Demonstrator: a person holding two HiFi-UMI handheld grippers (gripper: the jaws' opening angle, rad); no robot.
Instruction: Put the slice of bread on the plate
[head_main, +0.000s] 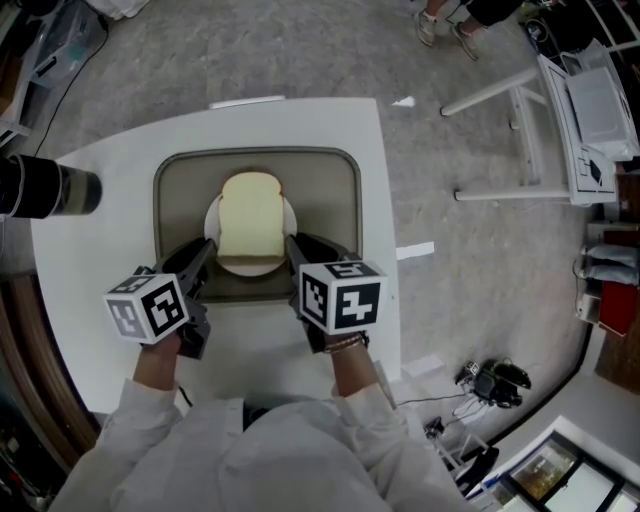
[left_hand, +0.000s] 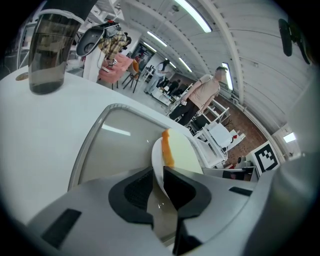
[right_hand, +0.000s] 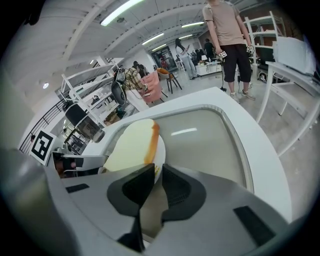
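The slice of bread lies flat on the white plate and covers most of it. The bread is pale with a brown crust along its edge. The plate sits in the middle of a grey tray, and the tray lies on the white worktop. The left gripper is at the near left side of the plate. Its own view shows its two black fingers pinching the thin rim of the plate, one finger on each side of it. The right gripper is at the near right side of the plate. Its fingers are almost together, and the rim of the plate runs into the thin gap between them, so they pinch the plate too. Neither gripper touches the bread. Each gripper has a cube with black and white squares on it, on the side nearer the person than the plate. A dark see-through cup stands on the worktop, well off to the left of the plate. Far behind the plate a person stands on the floor, well away from the worktop.
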